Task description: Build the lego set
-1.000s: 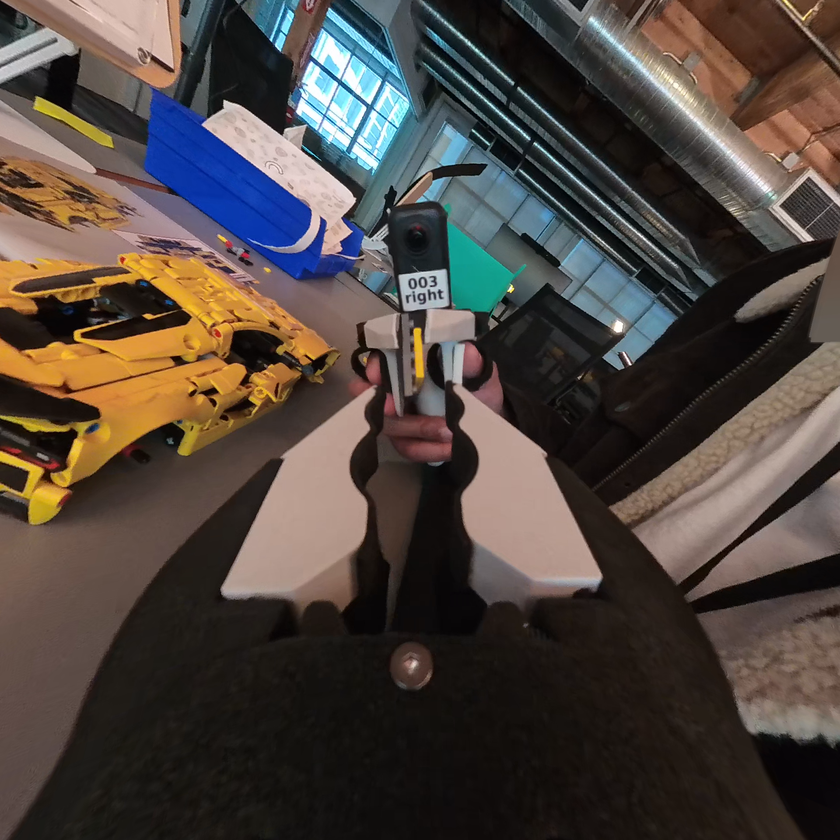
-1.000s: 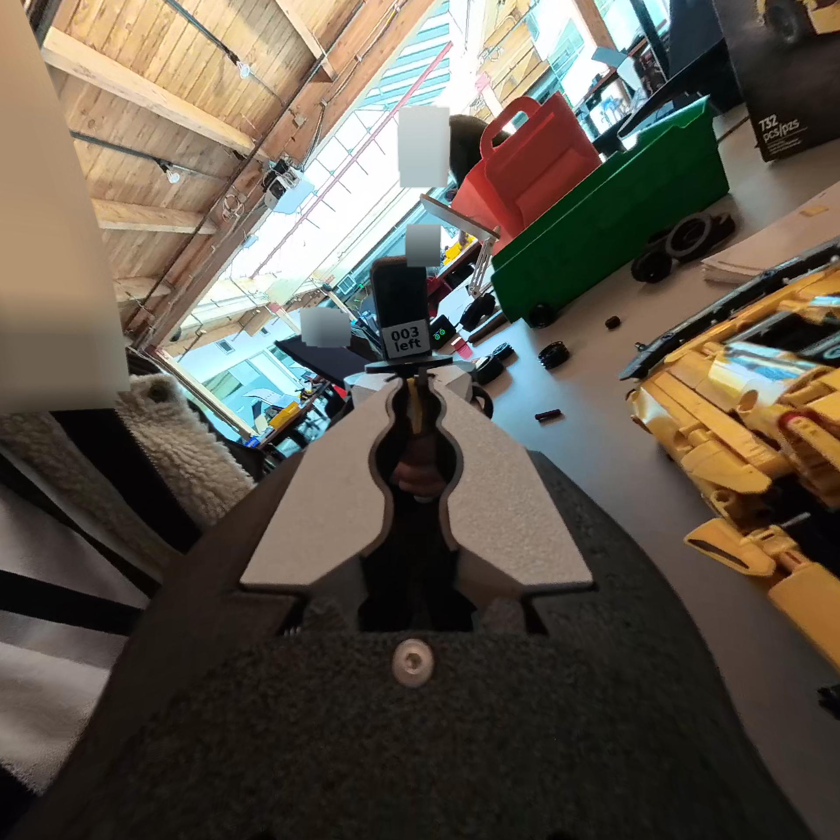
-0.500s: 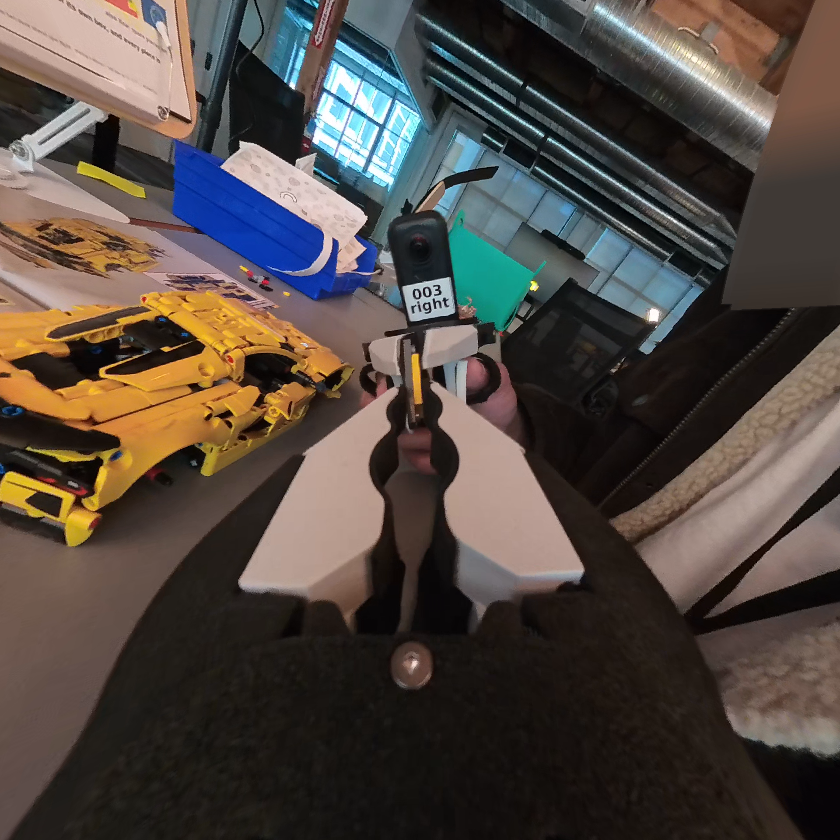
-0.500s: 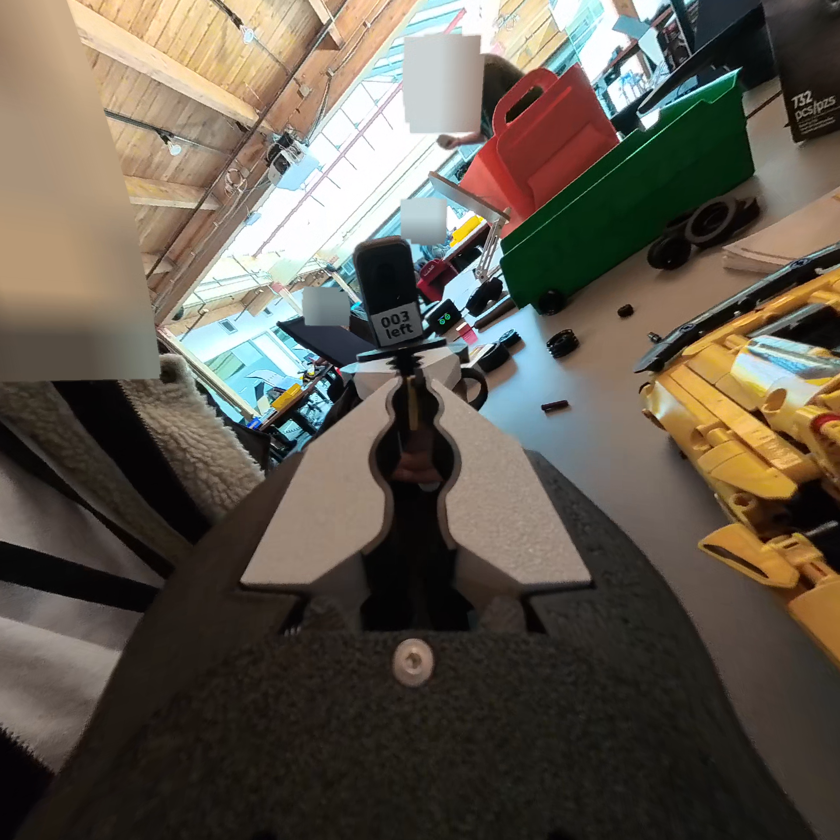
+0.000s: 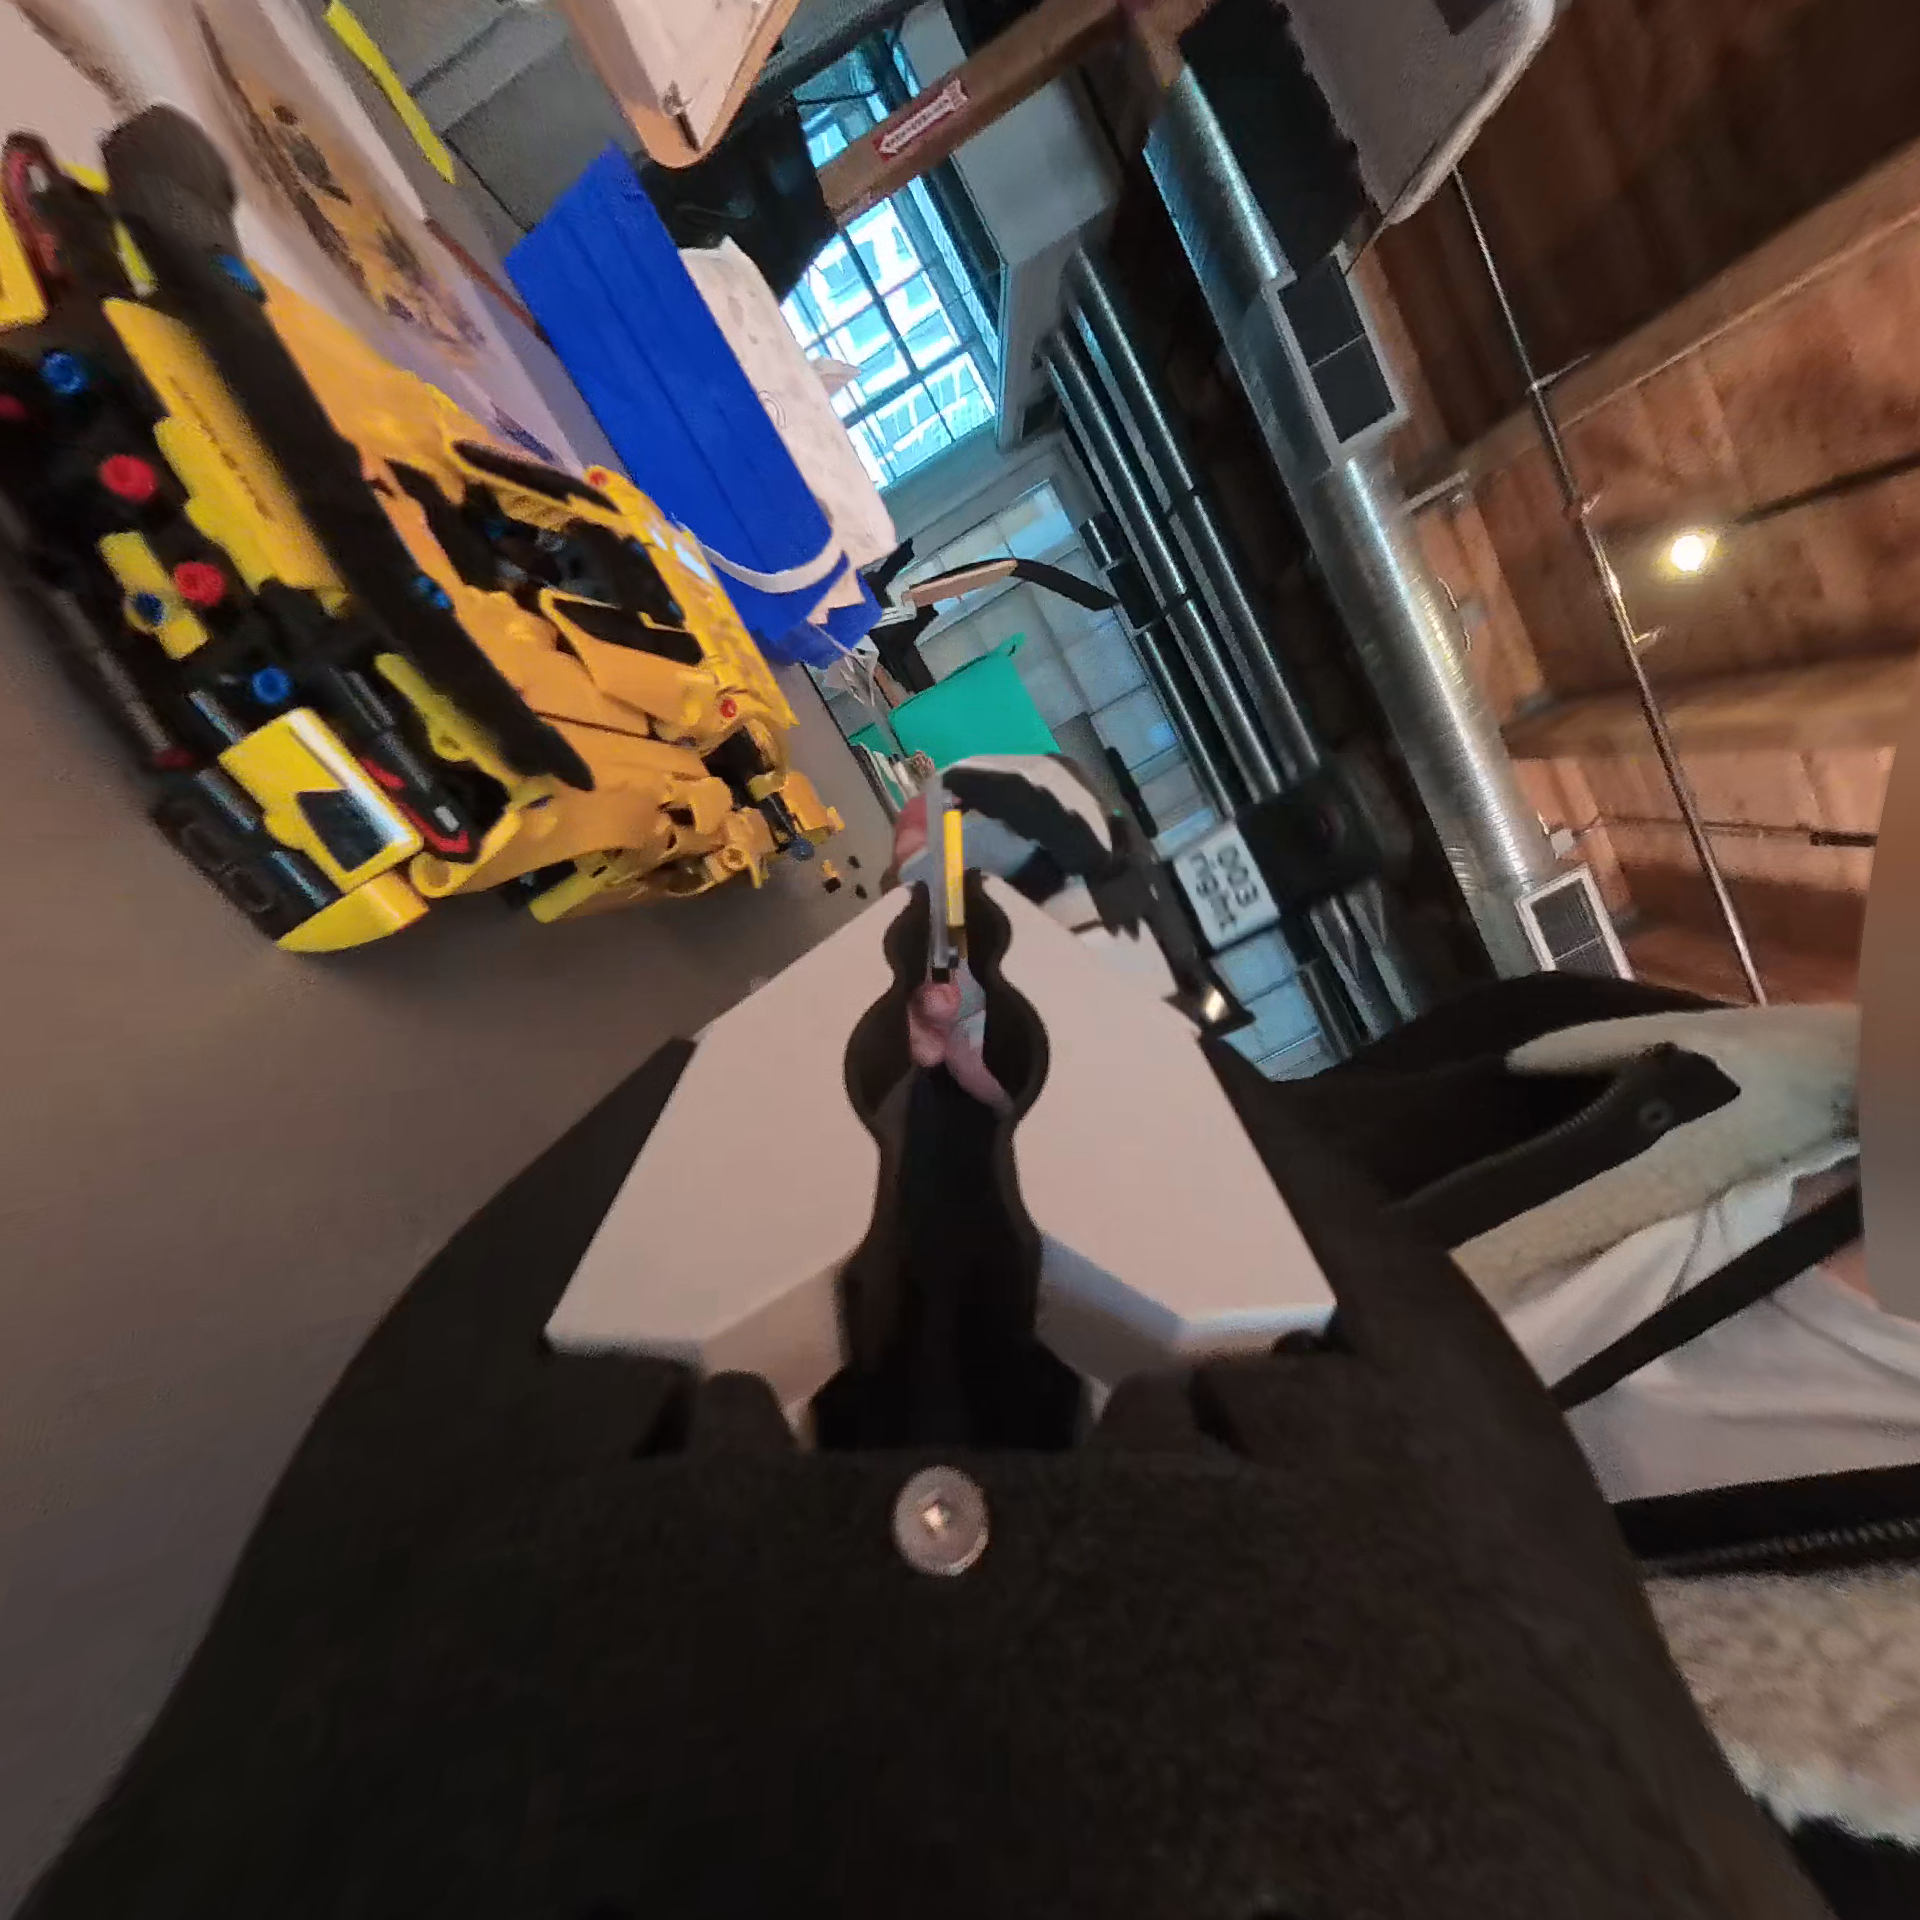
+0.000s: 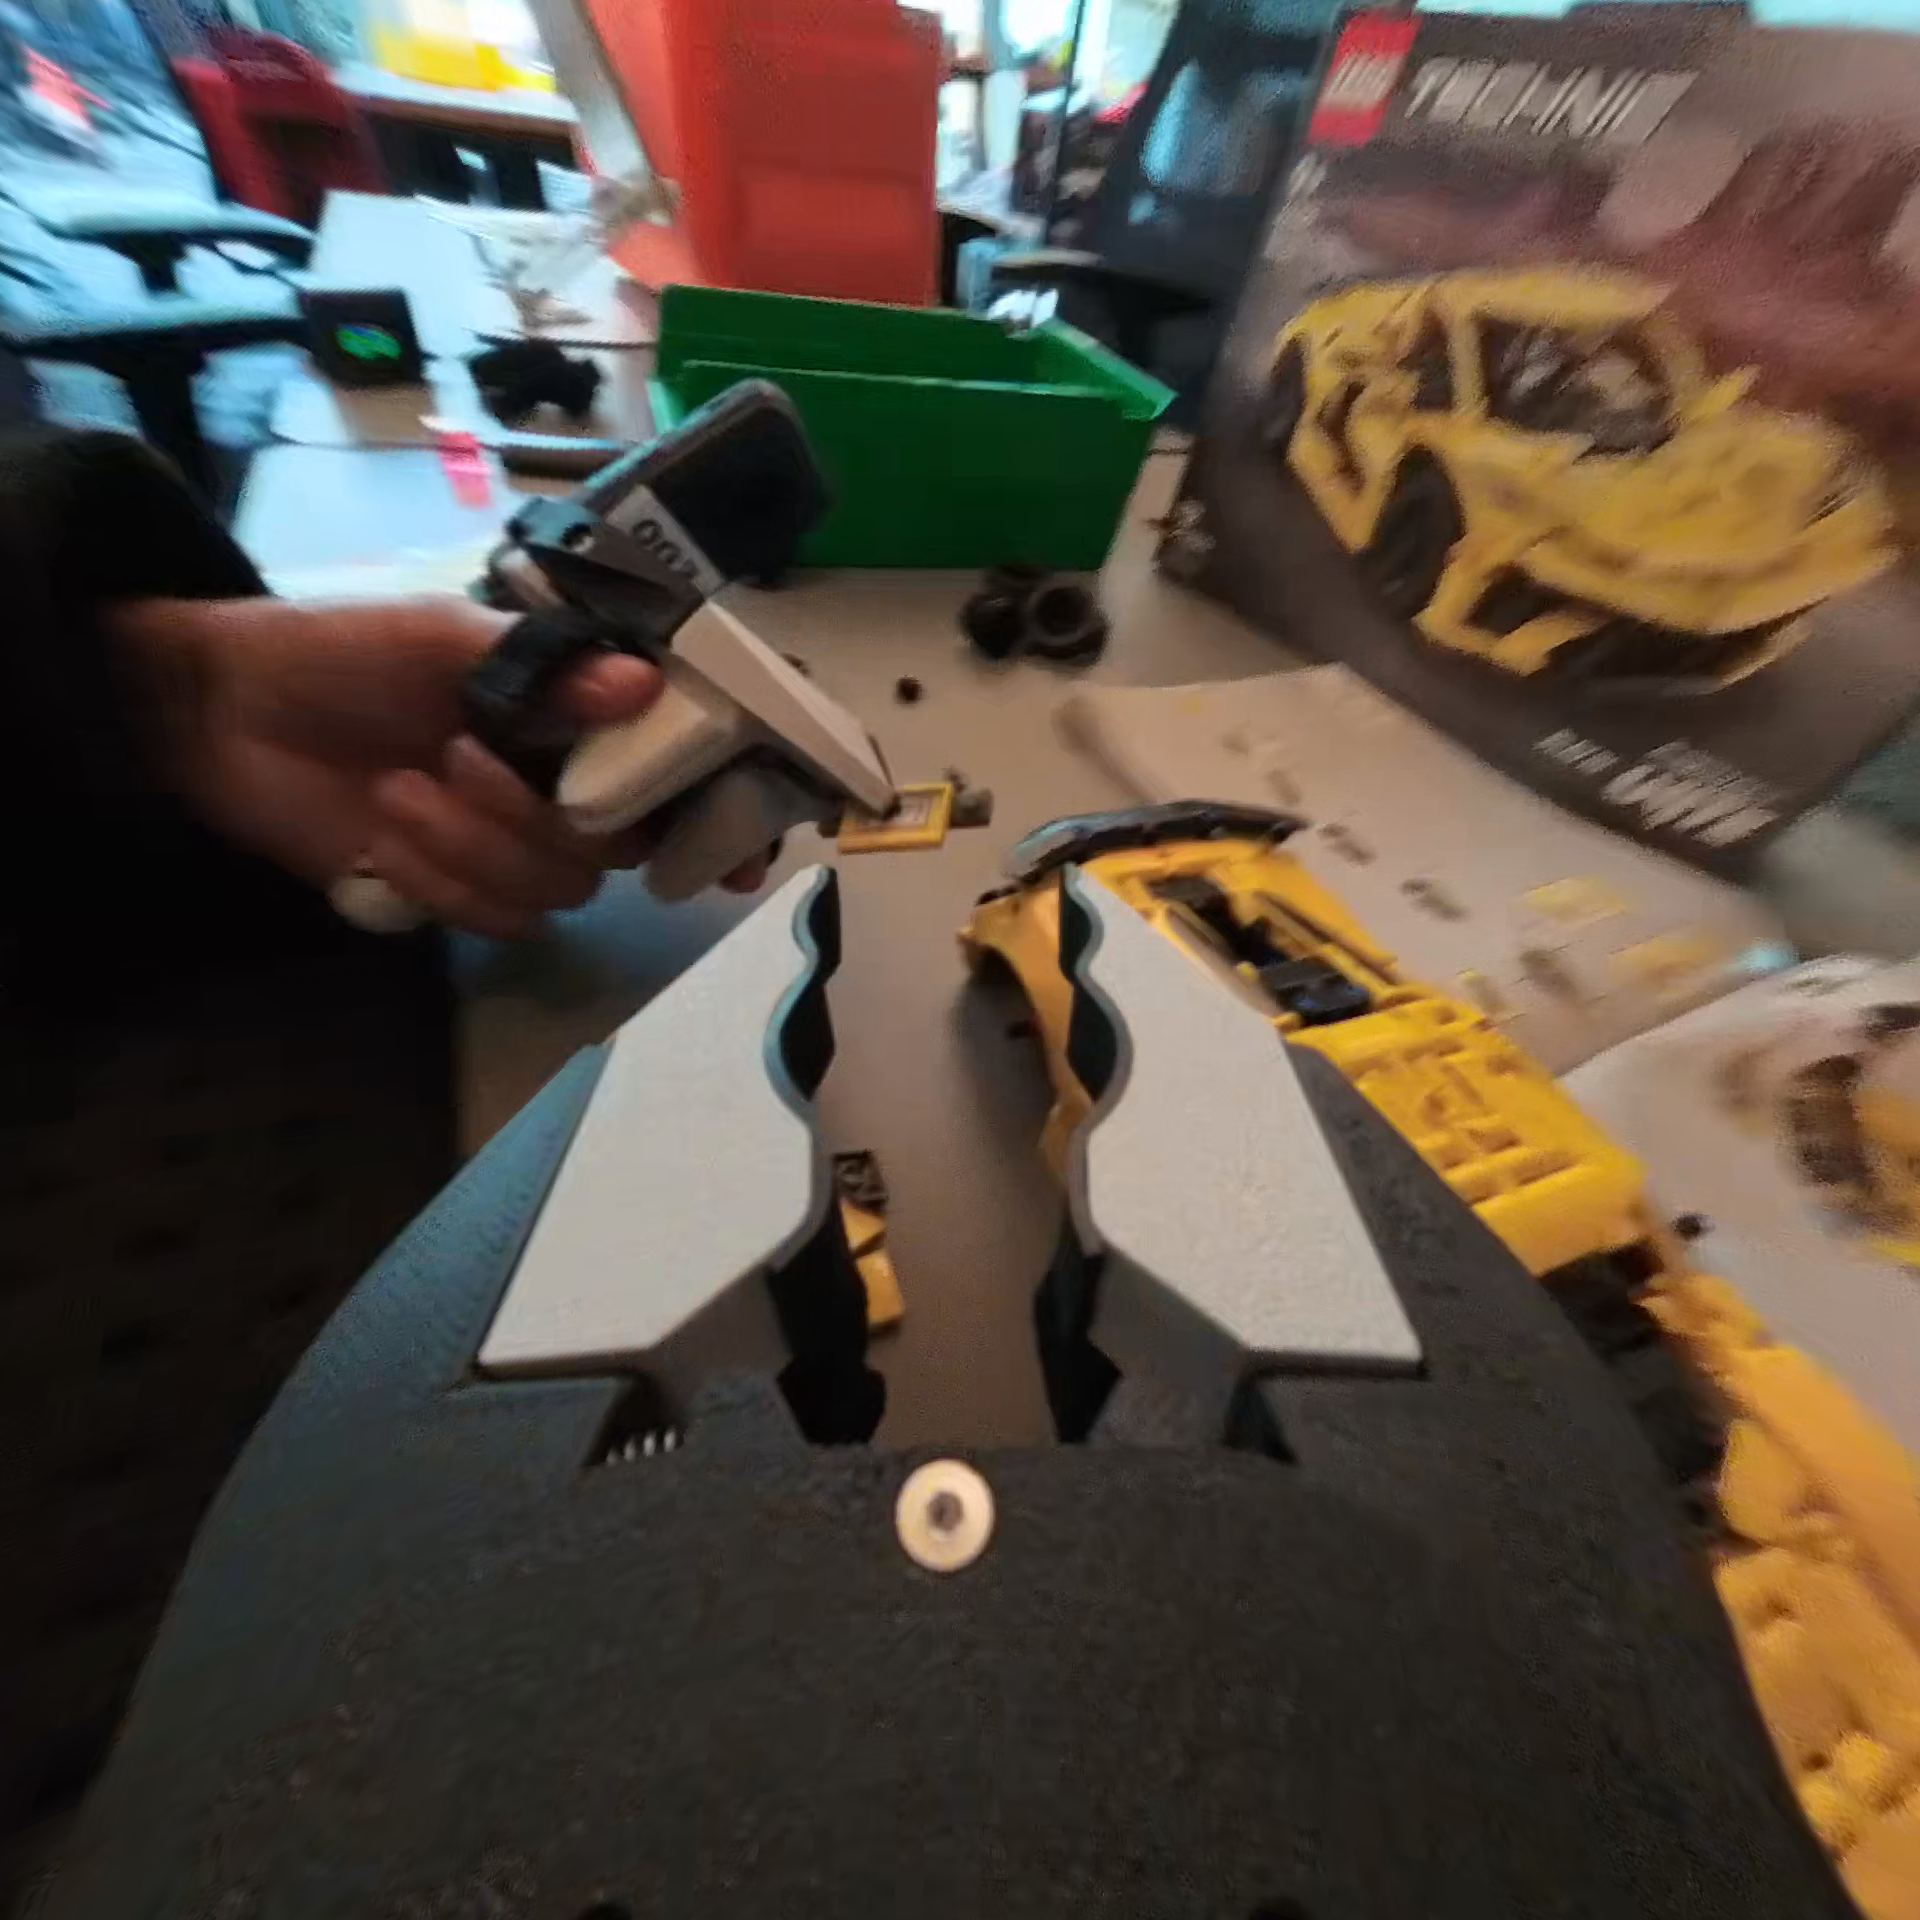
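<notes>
Right wrist view: my right gripper (image 6: 945, 904) fingers spread empty, left gripper (image 6: 868, 805) pinching a yellow panel (image 6: 902, 818), car (image 6: 1340, 1039) largely built.

Bare grey table (image 6: 935, 1039) lies open between the spread right gripper (image 6: 948, 904) fingers. The yellow car (image 6: 1351, 1029) crowds its right side; the left gripper (image 6: 883, 805) hangs ahead.

- Yellow flat square lego piece (image 6: 899, 818), small frame-like panel, pinched at one edge, held up off the table.
- Half-built yellow-and-black lego car (image 5: 416, 665), sitting on the grey table, wheels not on.
</notes>
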`<state>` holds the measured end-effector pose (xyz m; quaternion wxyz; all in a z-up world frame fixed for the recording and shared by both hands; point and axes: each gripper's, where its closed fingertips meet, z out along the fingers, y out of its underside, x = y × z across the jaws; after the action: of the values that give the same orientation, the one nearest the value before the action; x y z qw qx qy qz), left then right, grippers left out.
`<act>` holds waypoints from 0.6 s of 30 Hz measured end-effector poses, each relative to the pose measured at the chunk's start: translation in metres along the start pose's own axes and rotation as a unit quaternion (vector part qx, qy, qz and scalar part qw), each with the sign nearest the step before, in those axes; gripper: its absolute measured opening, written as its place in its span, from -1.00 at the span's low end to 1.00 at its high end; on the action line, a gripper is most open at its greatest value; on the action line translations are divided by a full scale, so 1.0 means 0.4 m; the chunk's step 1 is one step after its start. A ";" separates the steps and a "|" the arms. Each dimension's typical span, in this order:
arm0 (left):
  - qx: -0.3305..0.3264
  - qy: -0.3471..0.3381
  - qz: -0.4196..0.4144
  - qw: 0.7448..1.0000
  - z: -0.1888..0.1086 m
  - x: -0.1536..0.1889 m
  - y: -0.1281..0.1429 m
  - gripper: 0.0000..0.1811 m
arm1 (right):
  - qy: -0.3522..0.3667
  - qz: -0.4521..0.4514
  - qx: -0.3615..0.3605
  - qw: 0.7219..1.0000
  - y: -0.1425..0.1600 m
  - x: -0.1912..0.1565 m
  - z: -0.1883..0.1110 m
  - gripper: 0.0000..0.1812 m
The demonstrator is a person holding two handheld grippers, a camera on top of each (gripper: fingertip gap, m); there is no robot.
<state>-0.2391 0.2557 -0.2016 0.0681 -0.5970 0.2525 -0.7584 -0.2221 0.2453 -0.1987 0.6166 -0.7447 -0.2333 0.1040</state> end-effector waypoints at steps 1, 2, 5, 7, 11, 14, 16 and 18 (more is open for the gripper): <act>-0.002 0.006 -0.007 1.000 0.002 0.002 0.002 -0.94 | 0.024 -0.029 0.007 0.999 -0.005 -0.005 0.010 -0.54; -0.007 0.007 -0.012 1.000 0.004 0.001 0.007 -0.93 | 0.029 -0.051 0.006 0.998 -0.005 -0.020 0.022 -0.54; -0.020 0.015 -0.018 1.000 0.011 0.006 0.020 -0.94 | 0.032 -0.057 -0.020 0.998 0.013 -0.050 0.056 -0.32; -0.022 0.009 -0.017 1.000 0.012 0.002 0.024 -0.94 | 0.045 -0.075 -0.033 0.996 0.024 -0.044 0.061 -0.30; -0.029 0.010 -0.018 0.999 0.016 0.004 0.031 -0.93 | 0.065 -0.082 -0.035 0.994 0.019 -0.039 0.057 -0.49; -0.038 0.001 -0.012 0.999 0.019 0.001 0.040 -0.94 | 0.075 -0.086 -0.046 0.992 0.028 -0.034 0.056 -0.53; -0.043 -0.005 -0.006 0.999 0.023 -0.001 0.045 -0.94 | 0.079 -0.085 -0.050 0.992 0.031 -0.034 0.054 -0.53; -0.044 -0.004 -0.005 0.999 0.023 -0.001 0.046 -0.94 | 0.081 -0.086 -0.053 0.992 0.033 -0.034 0.053 -0.53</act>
<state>-0.2339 0.2370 -0.2090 0.0387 -0.6041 0.2820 -0.7444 -0.2404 0.2554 -0.2178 0.5995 -0.7597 -0.2510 -0.0226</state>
